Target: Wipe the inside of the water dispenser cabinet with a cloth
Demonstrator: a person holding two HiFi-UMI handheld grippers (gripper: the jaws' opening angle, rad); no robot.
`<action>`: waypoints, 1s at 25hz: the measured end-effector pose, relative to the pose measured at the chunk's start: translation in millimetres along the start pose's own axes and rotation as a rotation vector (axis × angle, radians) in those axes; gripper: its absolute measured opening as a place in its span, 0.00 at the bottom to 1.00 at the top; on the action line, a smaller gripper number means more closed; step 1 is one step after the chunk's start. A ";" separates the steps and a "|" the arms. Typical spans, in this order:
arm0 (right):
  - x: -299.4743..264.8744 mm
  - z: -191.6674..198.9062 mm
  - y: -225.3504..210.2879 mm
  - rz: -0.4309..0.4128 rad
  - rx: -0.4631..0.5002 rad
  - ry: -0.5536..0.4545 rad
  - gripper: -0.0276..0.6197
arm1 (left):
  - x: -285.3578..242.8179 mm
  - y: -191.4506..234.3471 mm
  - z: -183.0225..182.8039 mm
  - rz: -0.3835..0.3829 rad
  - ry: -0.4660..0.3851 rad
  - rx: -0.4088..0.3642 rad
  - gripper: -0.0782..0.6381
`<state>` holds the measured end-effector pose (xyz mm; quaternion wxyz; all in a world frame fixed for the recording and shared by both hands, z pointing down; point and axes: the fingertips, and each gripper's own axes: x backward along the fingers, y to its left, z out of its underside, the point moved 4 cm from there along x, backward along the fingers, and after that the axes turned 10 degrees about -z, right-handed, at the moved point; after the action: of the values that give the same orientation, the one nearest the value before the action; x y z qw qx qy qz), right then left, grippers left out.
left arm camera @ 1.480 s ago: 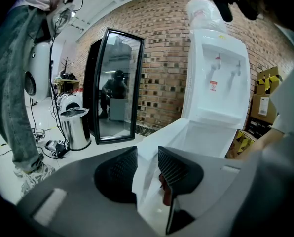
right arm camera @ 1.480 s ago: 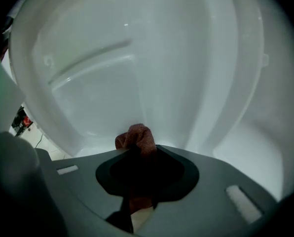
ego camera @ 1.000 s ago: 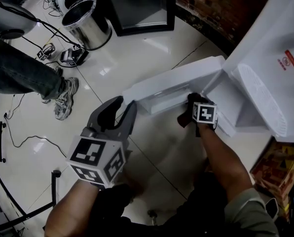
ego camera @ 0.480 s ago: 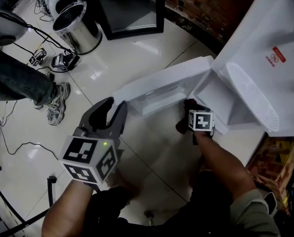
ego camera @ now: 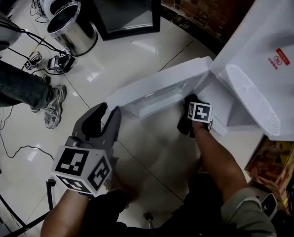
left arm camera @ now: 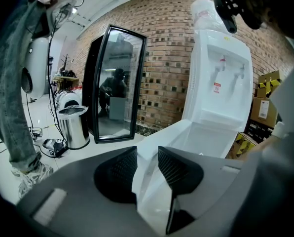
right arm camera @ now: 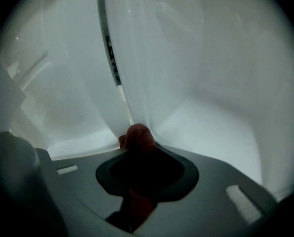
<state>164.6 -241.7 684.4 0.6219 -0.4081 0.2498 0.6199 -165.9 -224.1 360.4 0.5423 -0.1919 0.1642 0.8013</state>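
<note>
The white water dispenser (ego camera: 265, 48) stands at the right, its low cabinet door (ego camera: 157, 85) swung open across the floor. My right gripper (ego camera: 191, 105) reaches into the cabinet opening beside the door's hinge. In the right gripper view it (right arm camera: 139, 154) is shut on a dark red cloth (right arm camera: 137, 136), whose bunched end presses against the white inner corner of the cabinet (right arm camera: 211, 107). My left gripper (ego camera: 101, 120) hovers left of the door's free end, open with nothing between its fingers (left arm camera: 174, 169); the door edge shows beyond the gap.
A steel bin (ego camera: 70, 26) and a black-framed glass panel (ego camera: 127, 9) stand at the back by the brick wall (ego camera: 206, 4). A person's leg and shoe (ego camera: 51, 107), cables and small devices (ego camera: 58, 63) lie at the left. Cardboard boxes (ego camera: 275, 162) sit right of the dispenser.
My right gripper has shifted a little with the cloth, further into the cabinet opening near the hinge. The left gripper has held its place and stays open.
</note>
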 end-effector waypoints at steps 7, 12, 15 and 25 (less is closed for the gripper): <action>13.1 -16.0 2.6 -0.009 -0.027 -0.081 0.19 | -1.4 0.1 2.5 -0.001 0.003 -0.008 0.29; 45.0 -35.0 8.9 -0.023 -0.045 -0.174 0.19 | -4.4 0.1 3.8 -0.006 -0.001 -0.033 0.29; 67.0 -48.6 13.4 -0.032 -0.044 -0.227 0.19 | -5.2 0.5 4.4 -0.004 0.004 -0.049 0.29; 153.7 -102.9 35.6 -0.043 -0.034 -0.439 0.19 | 2.3 2.4 3.5 0.015 0.027 -0.095 0.20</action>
<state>166.4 -242.3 496.1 0.6675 -0.2788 0.0891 0.6847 -169.4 -221.4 362.5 0.5244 -0.2271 0.1349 0.8095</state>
